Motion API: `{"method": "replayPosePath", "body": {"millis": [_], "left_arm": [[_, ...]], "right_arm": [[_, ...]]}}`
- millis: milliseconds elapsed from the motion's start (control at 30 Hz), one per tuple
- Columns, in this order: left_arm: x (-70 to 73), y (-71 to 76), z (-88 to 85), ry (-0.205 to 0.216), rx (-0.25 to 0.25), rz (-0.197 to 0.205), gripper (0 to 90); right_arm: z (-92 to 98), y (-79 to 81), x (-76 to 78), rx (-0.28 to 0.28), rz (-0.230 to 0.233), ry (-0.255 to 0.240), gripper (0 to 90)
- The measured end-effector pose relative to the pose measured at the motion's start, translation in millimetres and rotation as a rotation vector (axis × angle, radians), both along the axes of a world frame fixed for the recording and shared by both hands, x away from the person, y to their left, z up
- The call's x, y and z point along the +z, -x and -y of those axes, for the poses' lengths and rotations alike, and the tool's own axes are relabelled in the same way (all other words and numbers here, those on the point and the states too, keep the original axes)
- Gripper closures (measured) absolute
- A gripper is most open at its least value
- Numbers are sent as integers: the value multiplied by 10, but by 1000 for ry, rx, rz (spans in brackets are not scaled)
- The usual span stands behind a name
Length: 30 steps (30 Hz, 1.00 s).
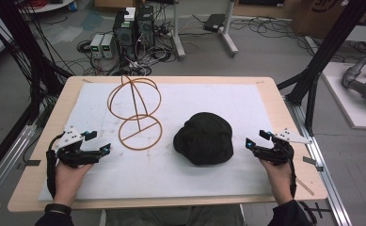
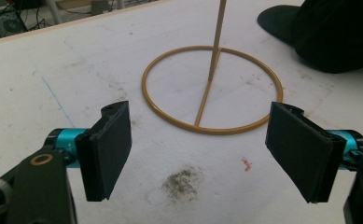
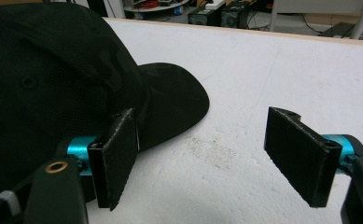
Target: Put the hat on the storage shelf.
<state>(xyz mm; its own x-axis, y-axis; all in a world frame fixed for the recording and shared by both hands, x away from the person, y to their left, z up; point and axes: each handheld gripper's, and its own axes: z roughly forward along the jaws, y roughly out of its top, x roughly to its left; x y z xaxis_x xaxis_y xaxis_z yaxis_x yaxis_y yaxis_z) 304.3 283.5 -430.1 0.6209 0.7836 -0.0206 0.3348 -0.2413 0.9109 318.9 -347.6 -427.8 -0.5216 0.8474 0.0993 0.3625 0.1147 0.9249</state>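
A black cap (image 1: 204, 138) lies on the white mat (image 1: 218, 101), right of centre, its brim (image 3: 174, 105) pointing away from me. A tan wire stand (image 1: 136, 110) with a ring base (image 2: 212, 88) and an upright stem topped by hoops stands left of the cap. My left gripper (image 1: 100, 142) rests at the mat's left side, open and empty, its jaws aimed at the ring base. My right gripper (image 1: 256, 140) sits just right of the cap, open with nothing between its pads (image 3: 118, 156); the cap lies beside its left jaw.
The wooden table (image 1: 284, 122) edges the mat on all sides. A dark smudge (image 2: 184, 179) marks the mat in front of my left gripper. Computers and cables (image 1: 133, 33) crowd the floor beyond the table, and black frame posts (image 1: 322, 61) stand at the right.
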Motion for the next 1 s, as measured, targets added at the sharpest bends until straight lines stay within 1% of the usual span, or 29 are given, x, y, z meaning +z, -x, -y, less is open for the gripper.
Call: {"method": "replayPosePath", "body": {"millis": [100,300,500,533,600,633,733,767,800,900,933,967,1000], "left_arm": [[-7,0,-1,0,5,-1,227],[-2,2,-14,-1,14,5,227],[20,19,-47,13,27,27,227],[19,21,-51,10,26,28,227],[13,23,-61,3,35,21,227],[4,24,-77,12,34,22,227],[-2,24,-94,10,37,19,227],[-3,25,-102,10,38,18,227],[-6,26,-116,12,41,21,227],[-6,27,-127,14,45,18,227],[-7,27,-131,17,47,20,227],[-8,26,-136,20,49,18,227],[-8,26,-136,20,49,18,227]], "right_arm": [[0,-6,-2,12,3,-2,257],[-8,5,9,16,8,-3,256],[-27,23,49,46,28,-15,253],[-46,24,66,64,29,-20,251],[-70,25,86,79,39,-12,251],[-83,22,99,93,41,-13,251],[-118,14,150,128,53,-10,250],[-118,14,150,128,53,-10,250],[-134,7,182,150,63,-2,251],[-150,3,206,165,66,2,251],[-168,-8,222,185,62,2,251],[-184,-11,227,193,61,5,252],[-184,-11,227,193,61,5,252]]}}
